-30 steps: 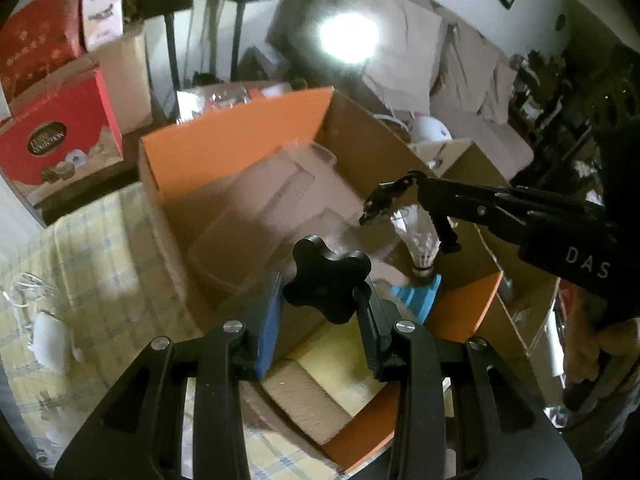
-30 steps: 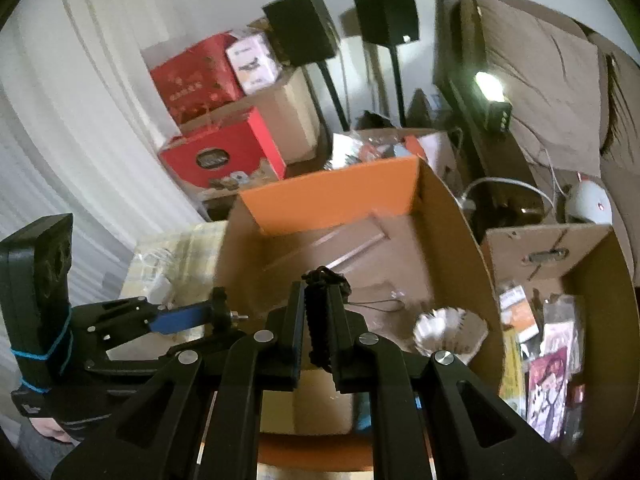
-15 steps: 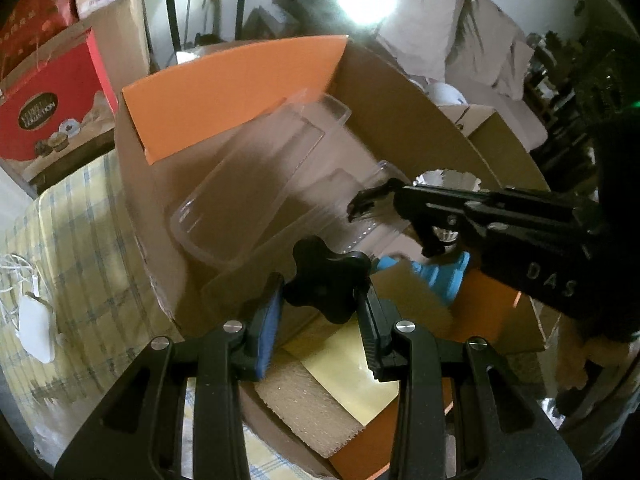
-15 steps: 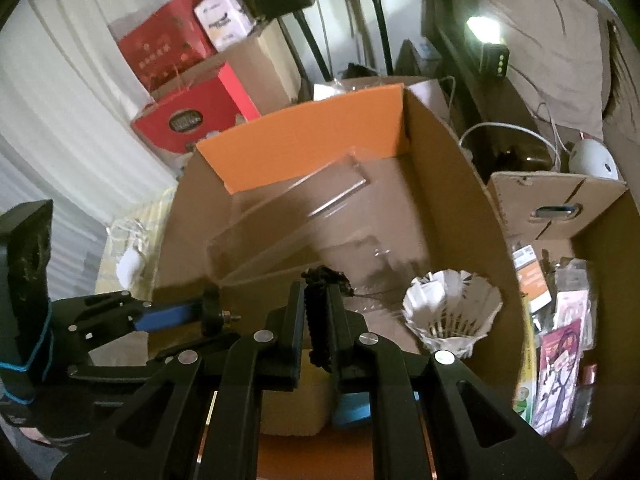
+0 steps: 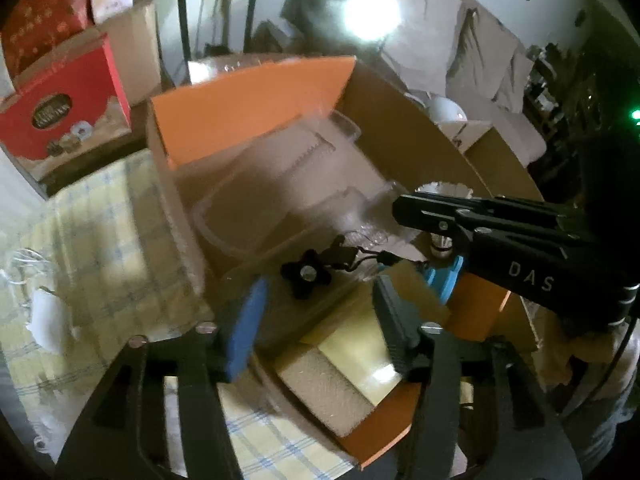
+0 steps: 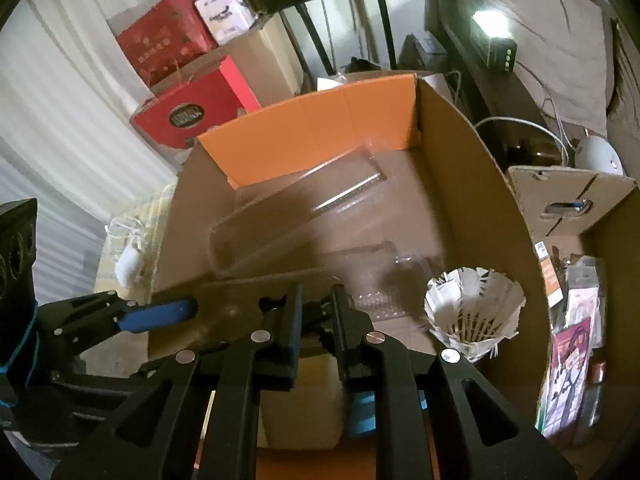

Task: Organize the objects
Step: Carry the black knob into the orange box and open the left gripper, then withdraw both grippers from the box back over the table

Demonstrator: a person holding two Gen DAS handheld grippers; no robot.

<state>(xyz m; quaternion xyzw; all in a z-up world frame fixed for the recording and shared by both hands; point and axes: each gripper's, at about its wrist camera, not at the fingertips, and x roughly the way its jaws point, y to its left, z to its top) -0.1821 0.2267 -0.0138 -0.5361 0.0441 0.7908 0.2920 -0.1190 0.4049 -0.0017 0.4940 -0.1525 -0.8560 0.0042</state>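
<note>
Left wrist: left gripper [image 5: 316, 300] fingers opening, black knob [image 5: 306, 276] dropped | right gripper [image 6: 316, 312] fingers opening, seemingly empty

The white letters "DAS" stand on the right gripper [image 5: 394, 216]'s black body.

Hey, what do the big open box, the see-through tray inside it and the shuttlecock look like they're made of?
Box: corrugated cardboard, matte brown walls with an orange-coated flap, going by the creased folds. See-through tray: thin clear plastic, glossy, with glinting edges and the box showing through. Shuttlecock: white feather-like vanes on thin ribs; real feather or plastic, I can't tell.
</note>
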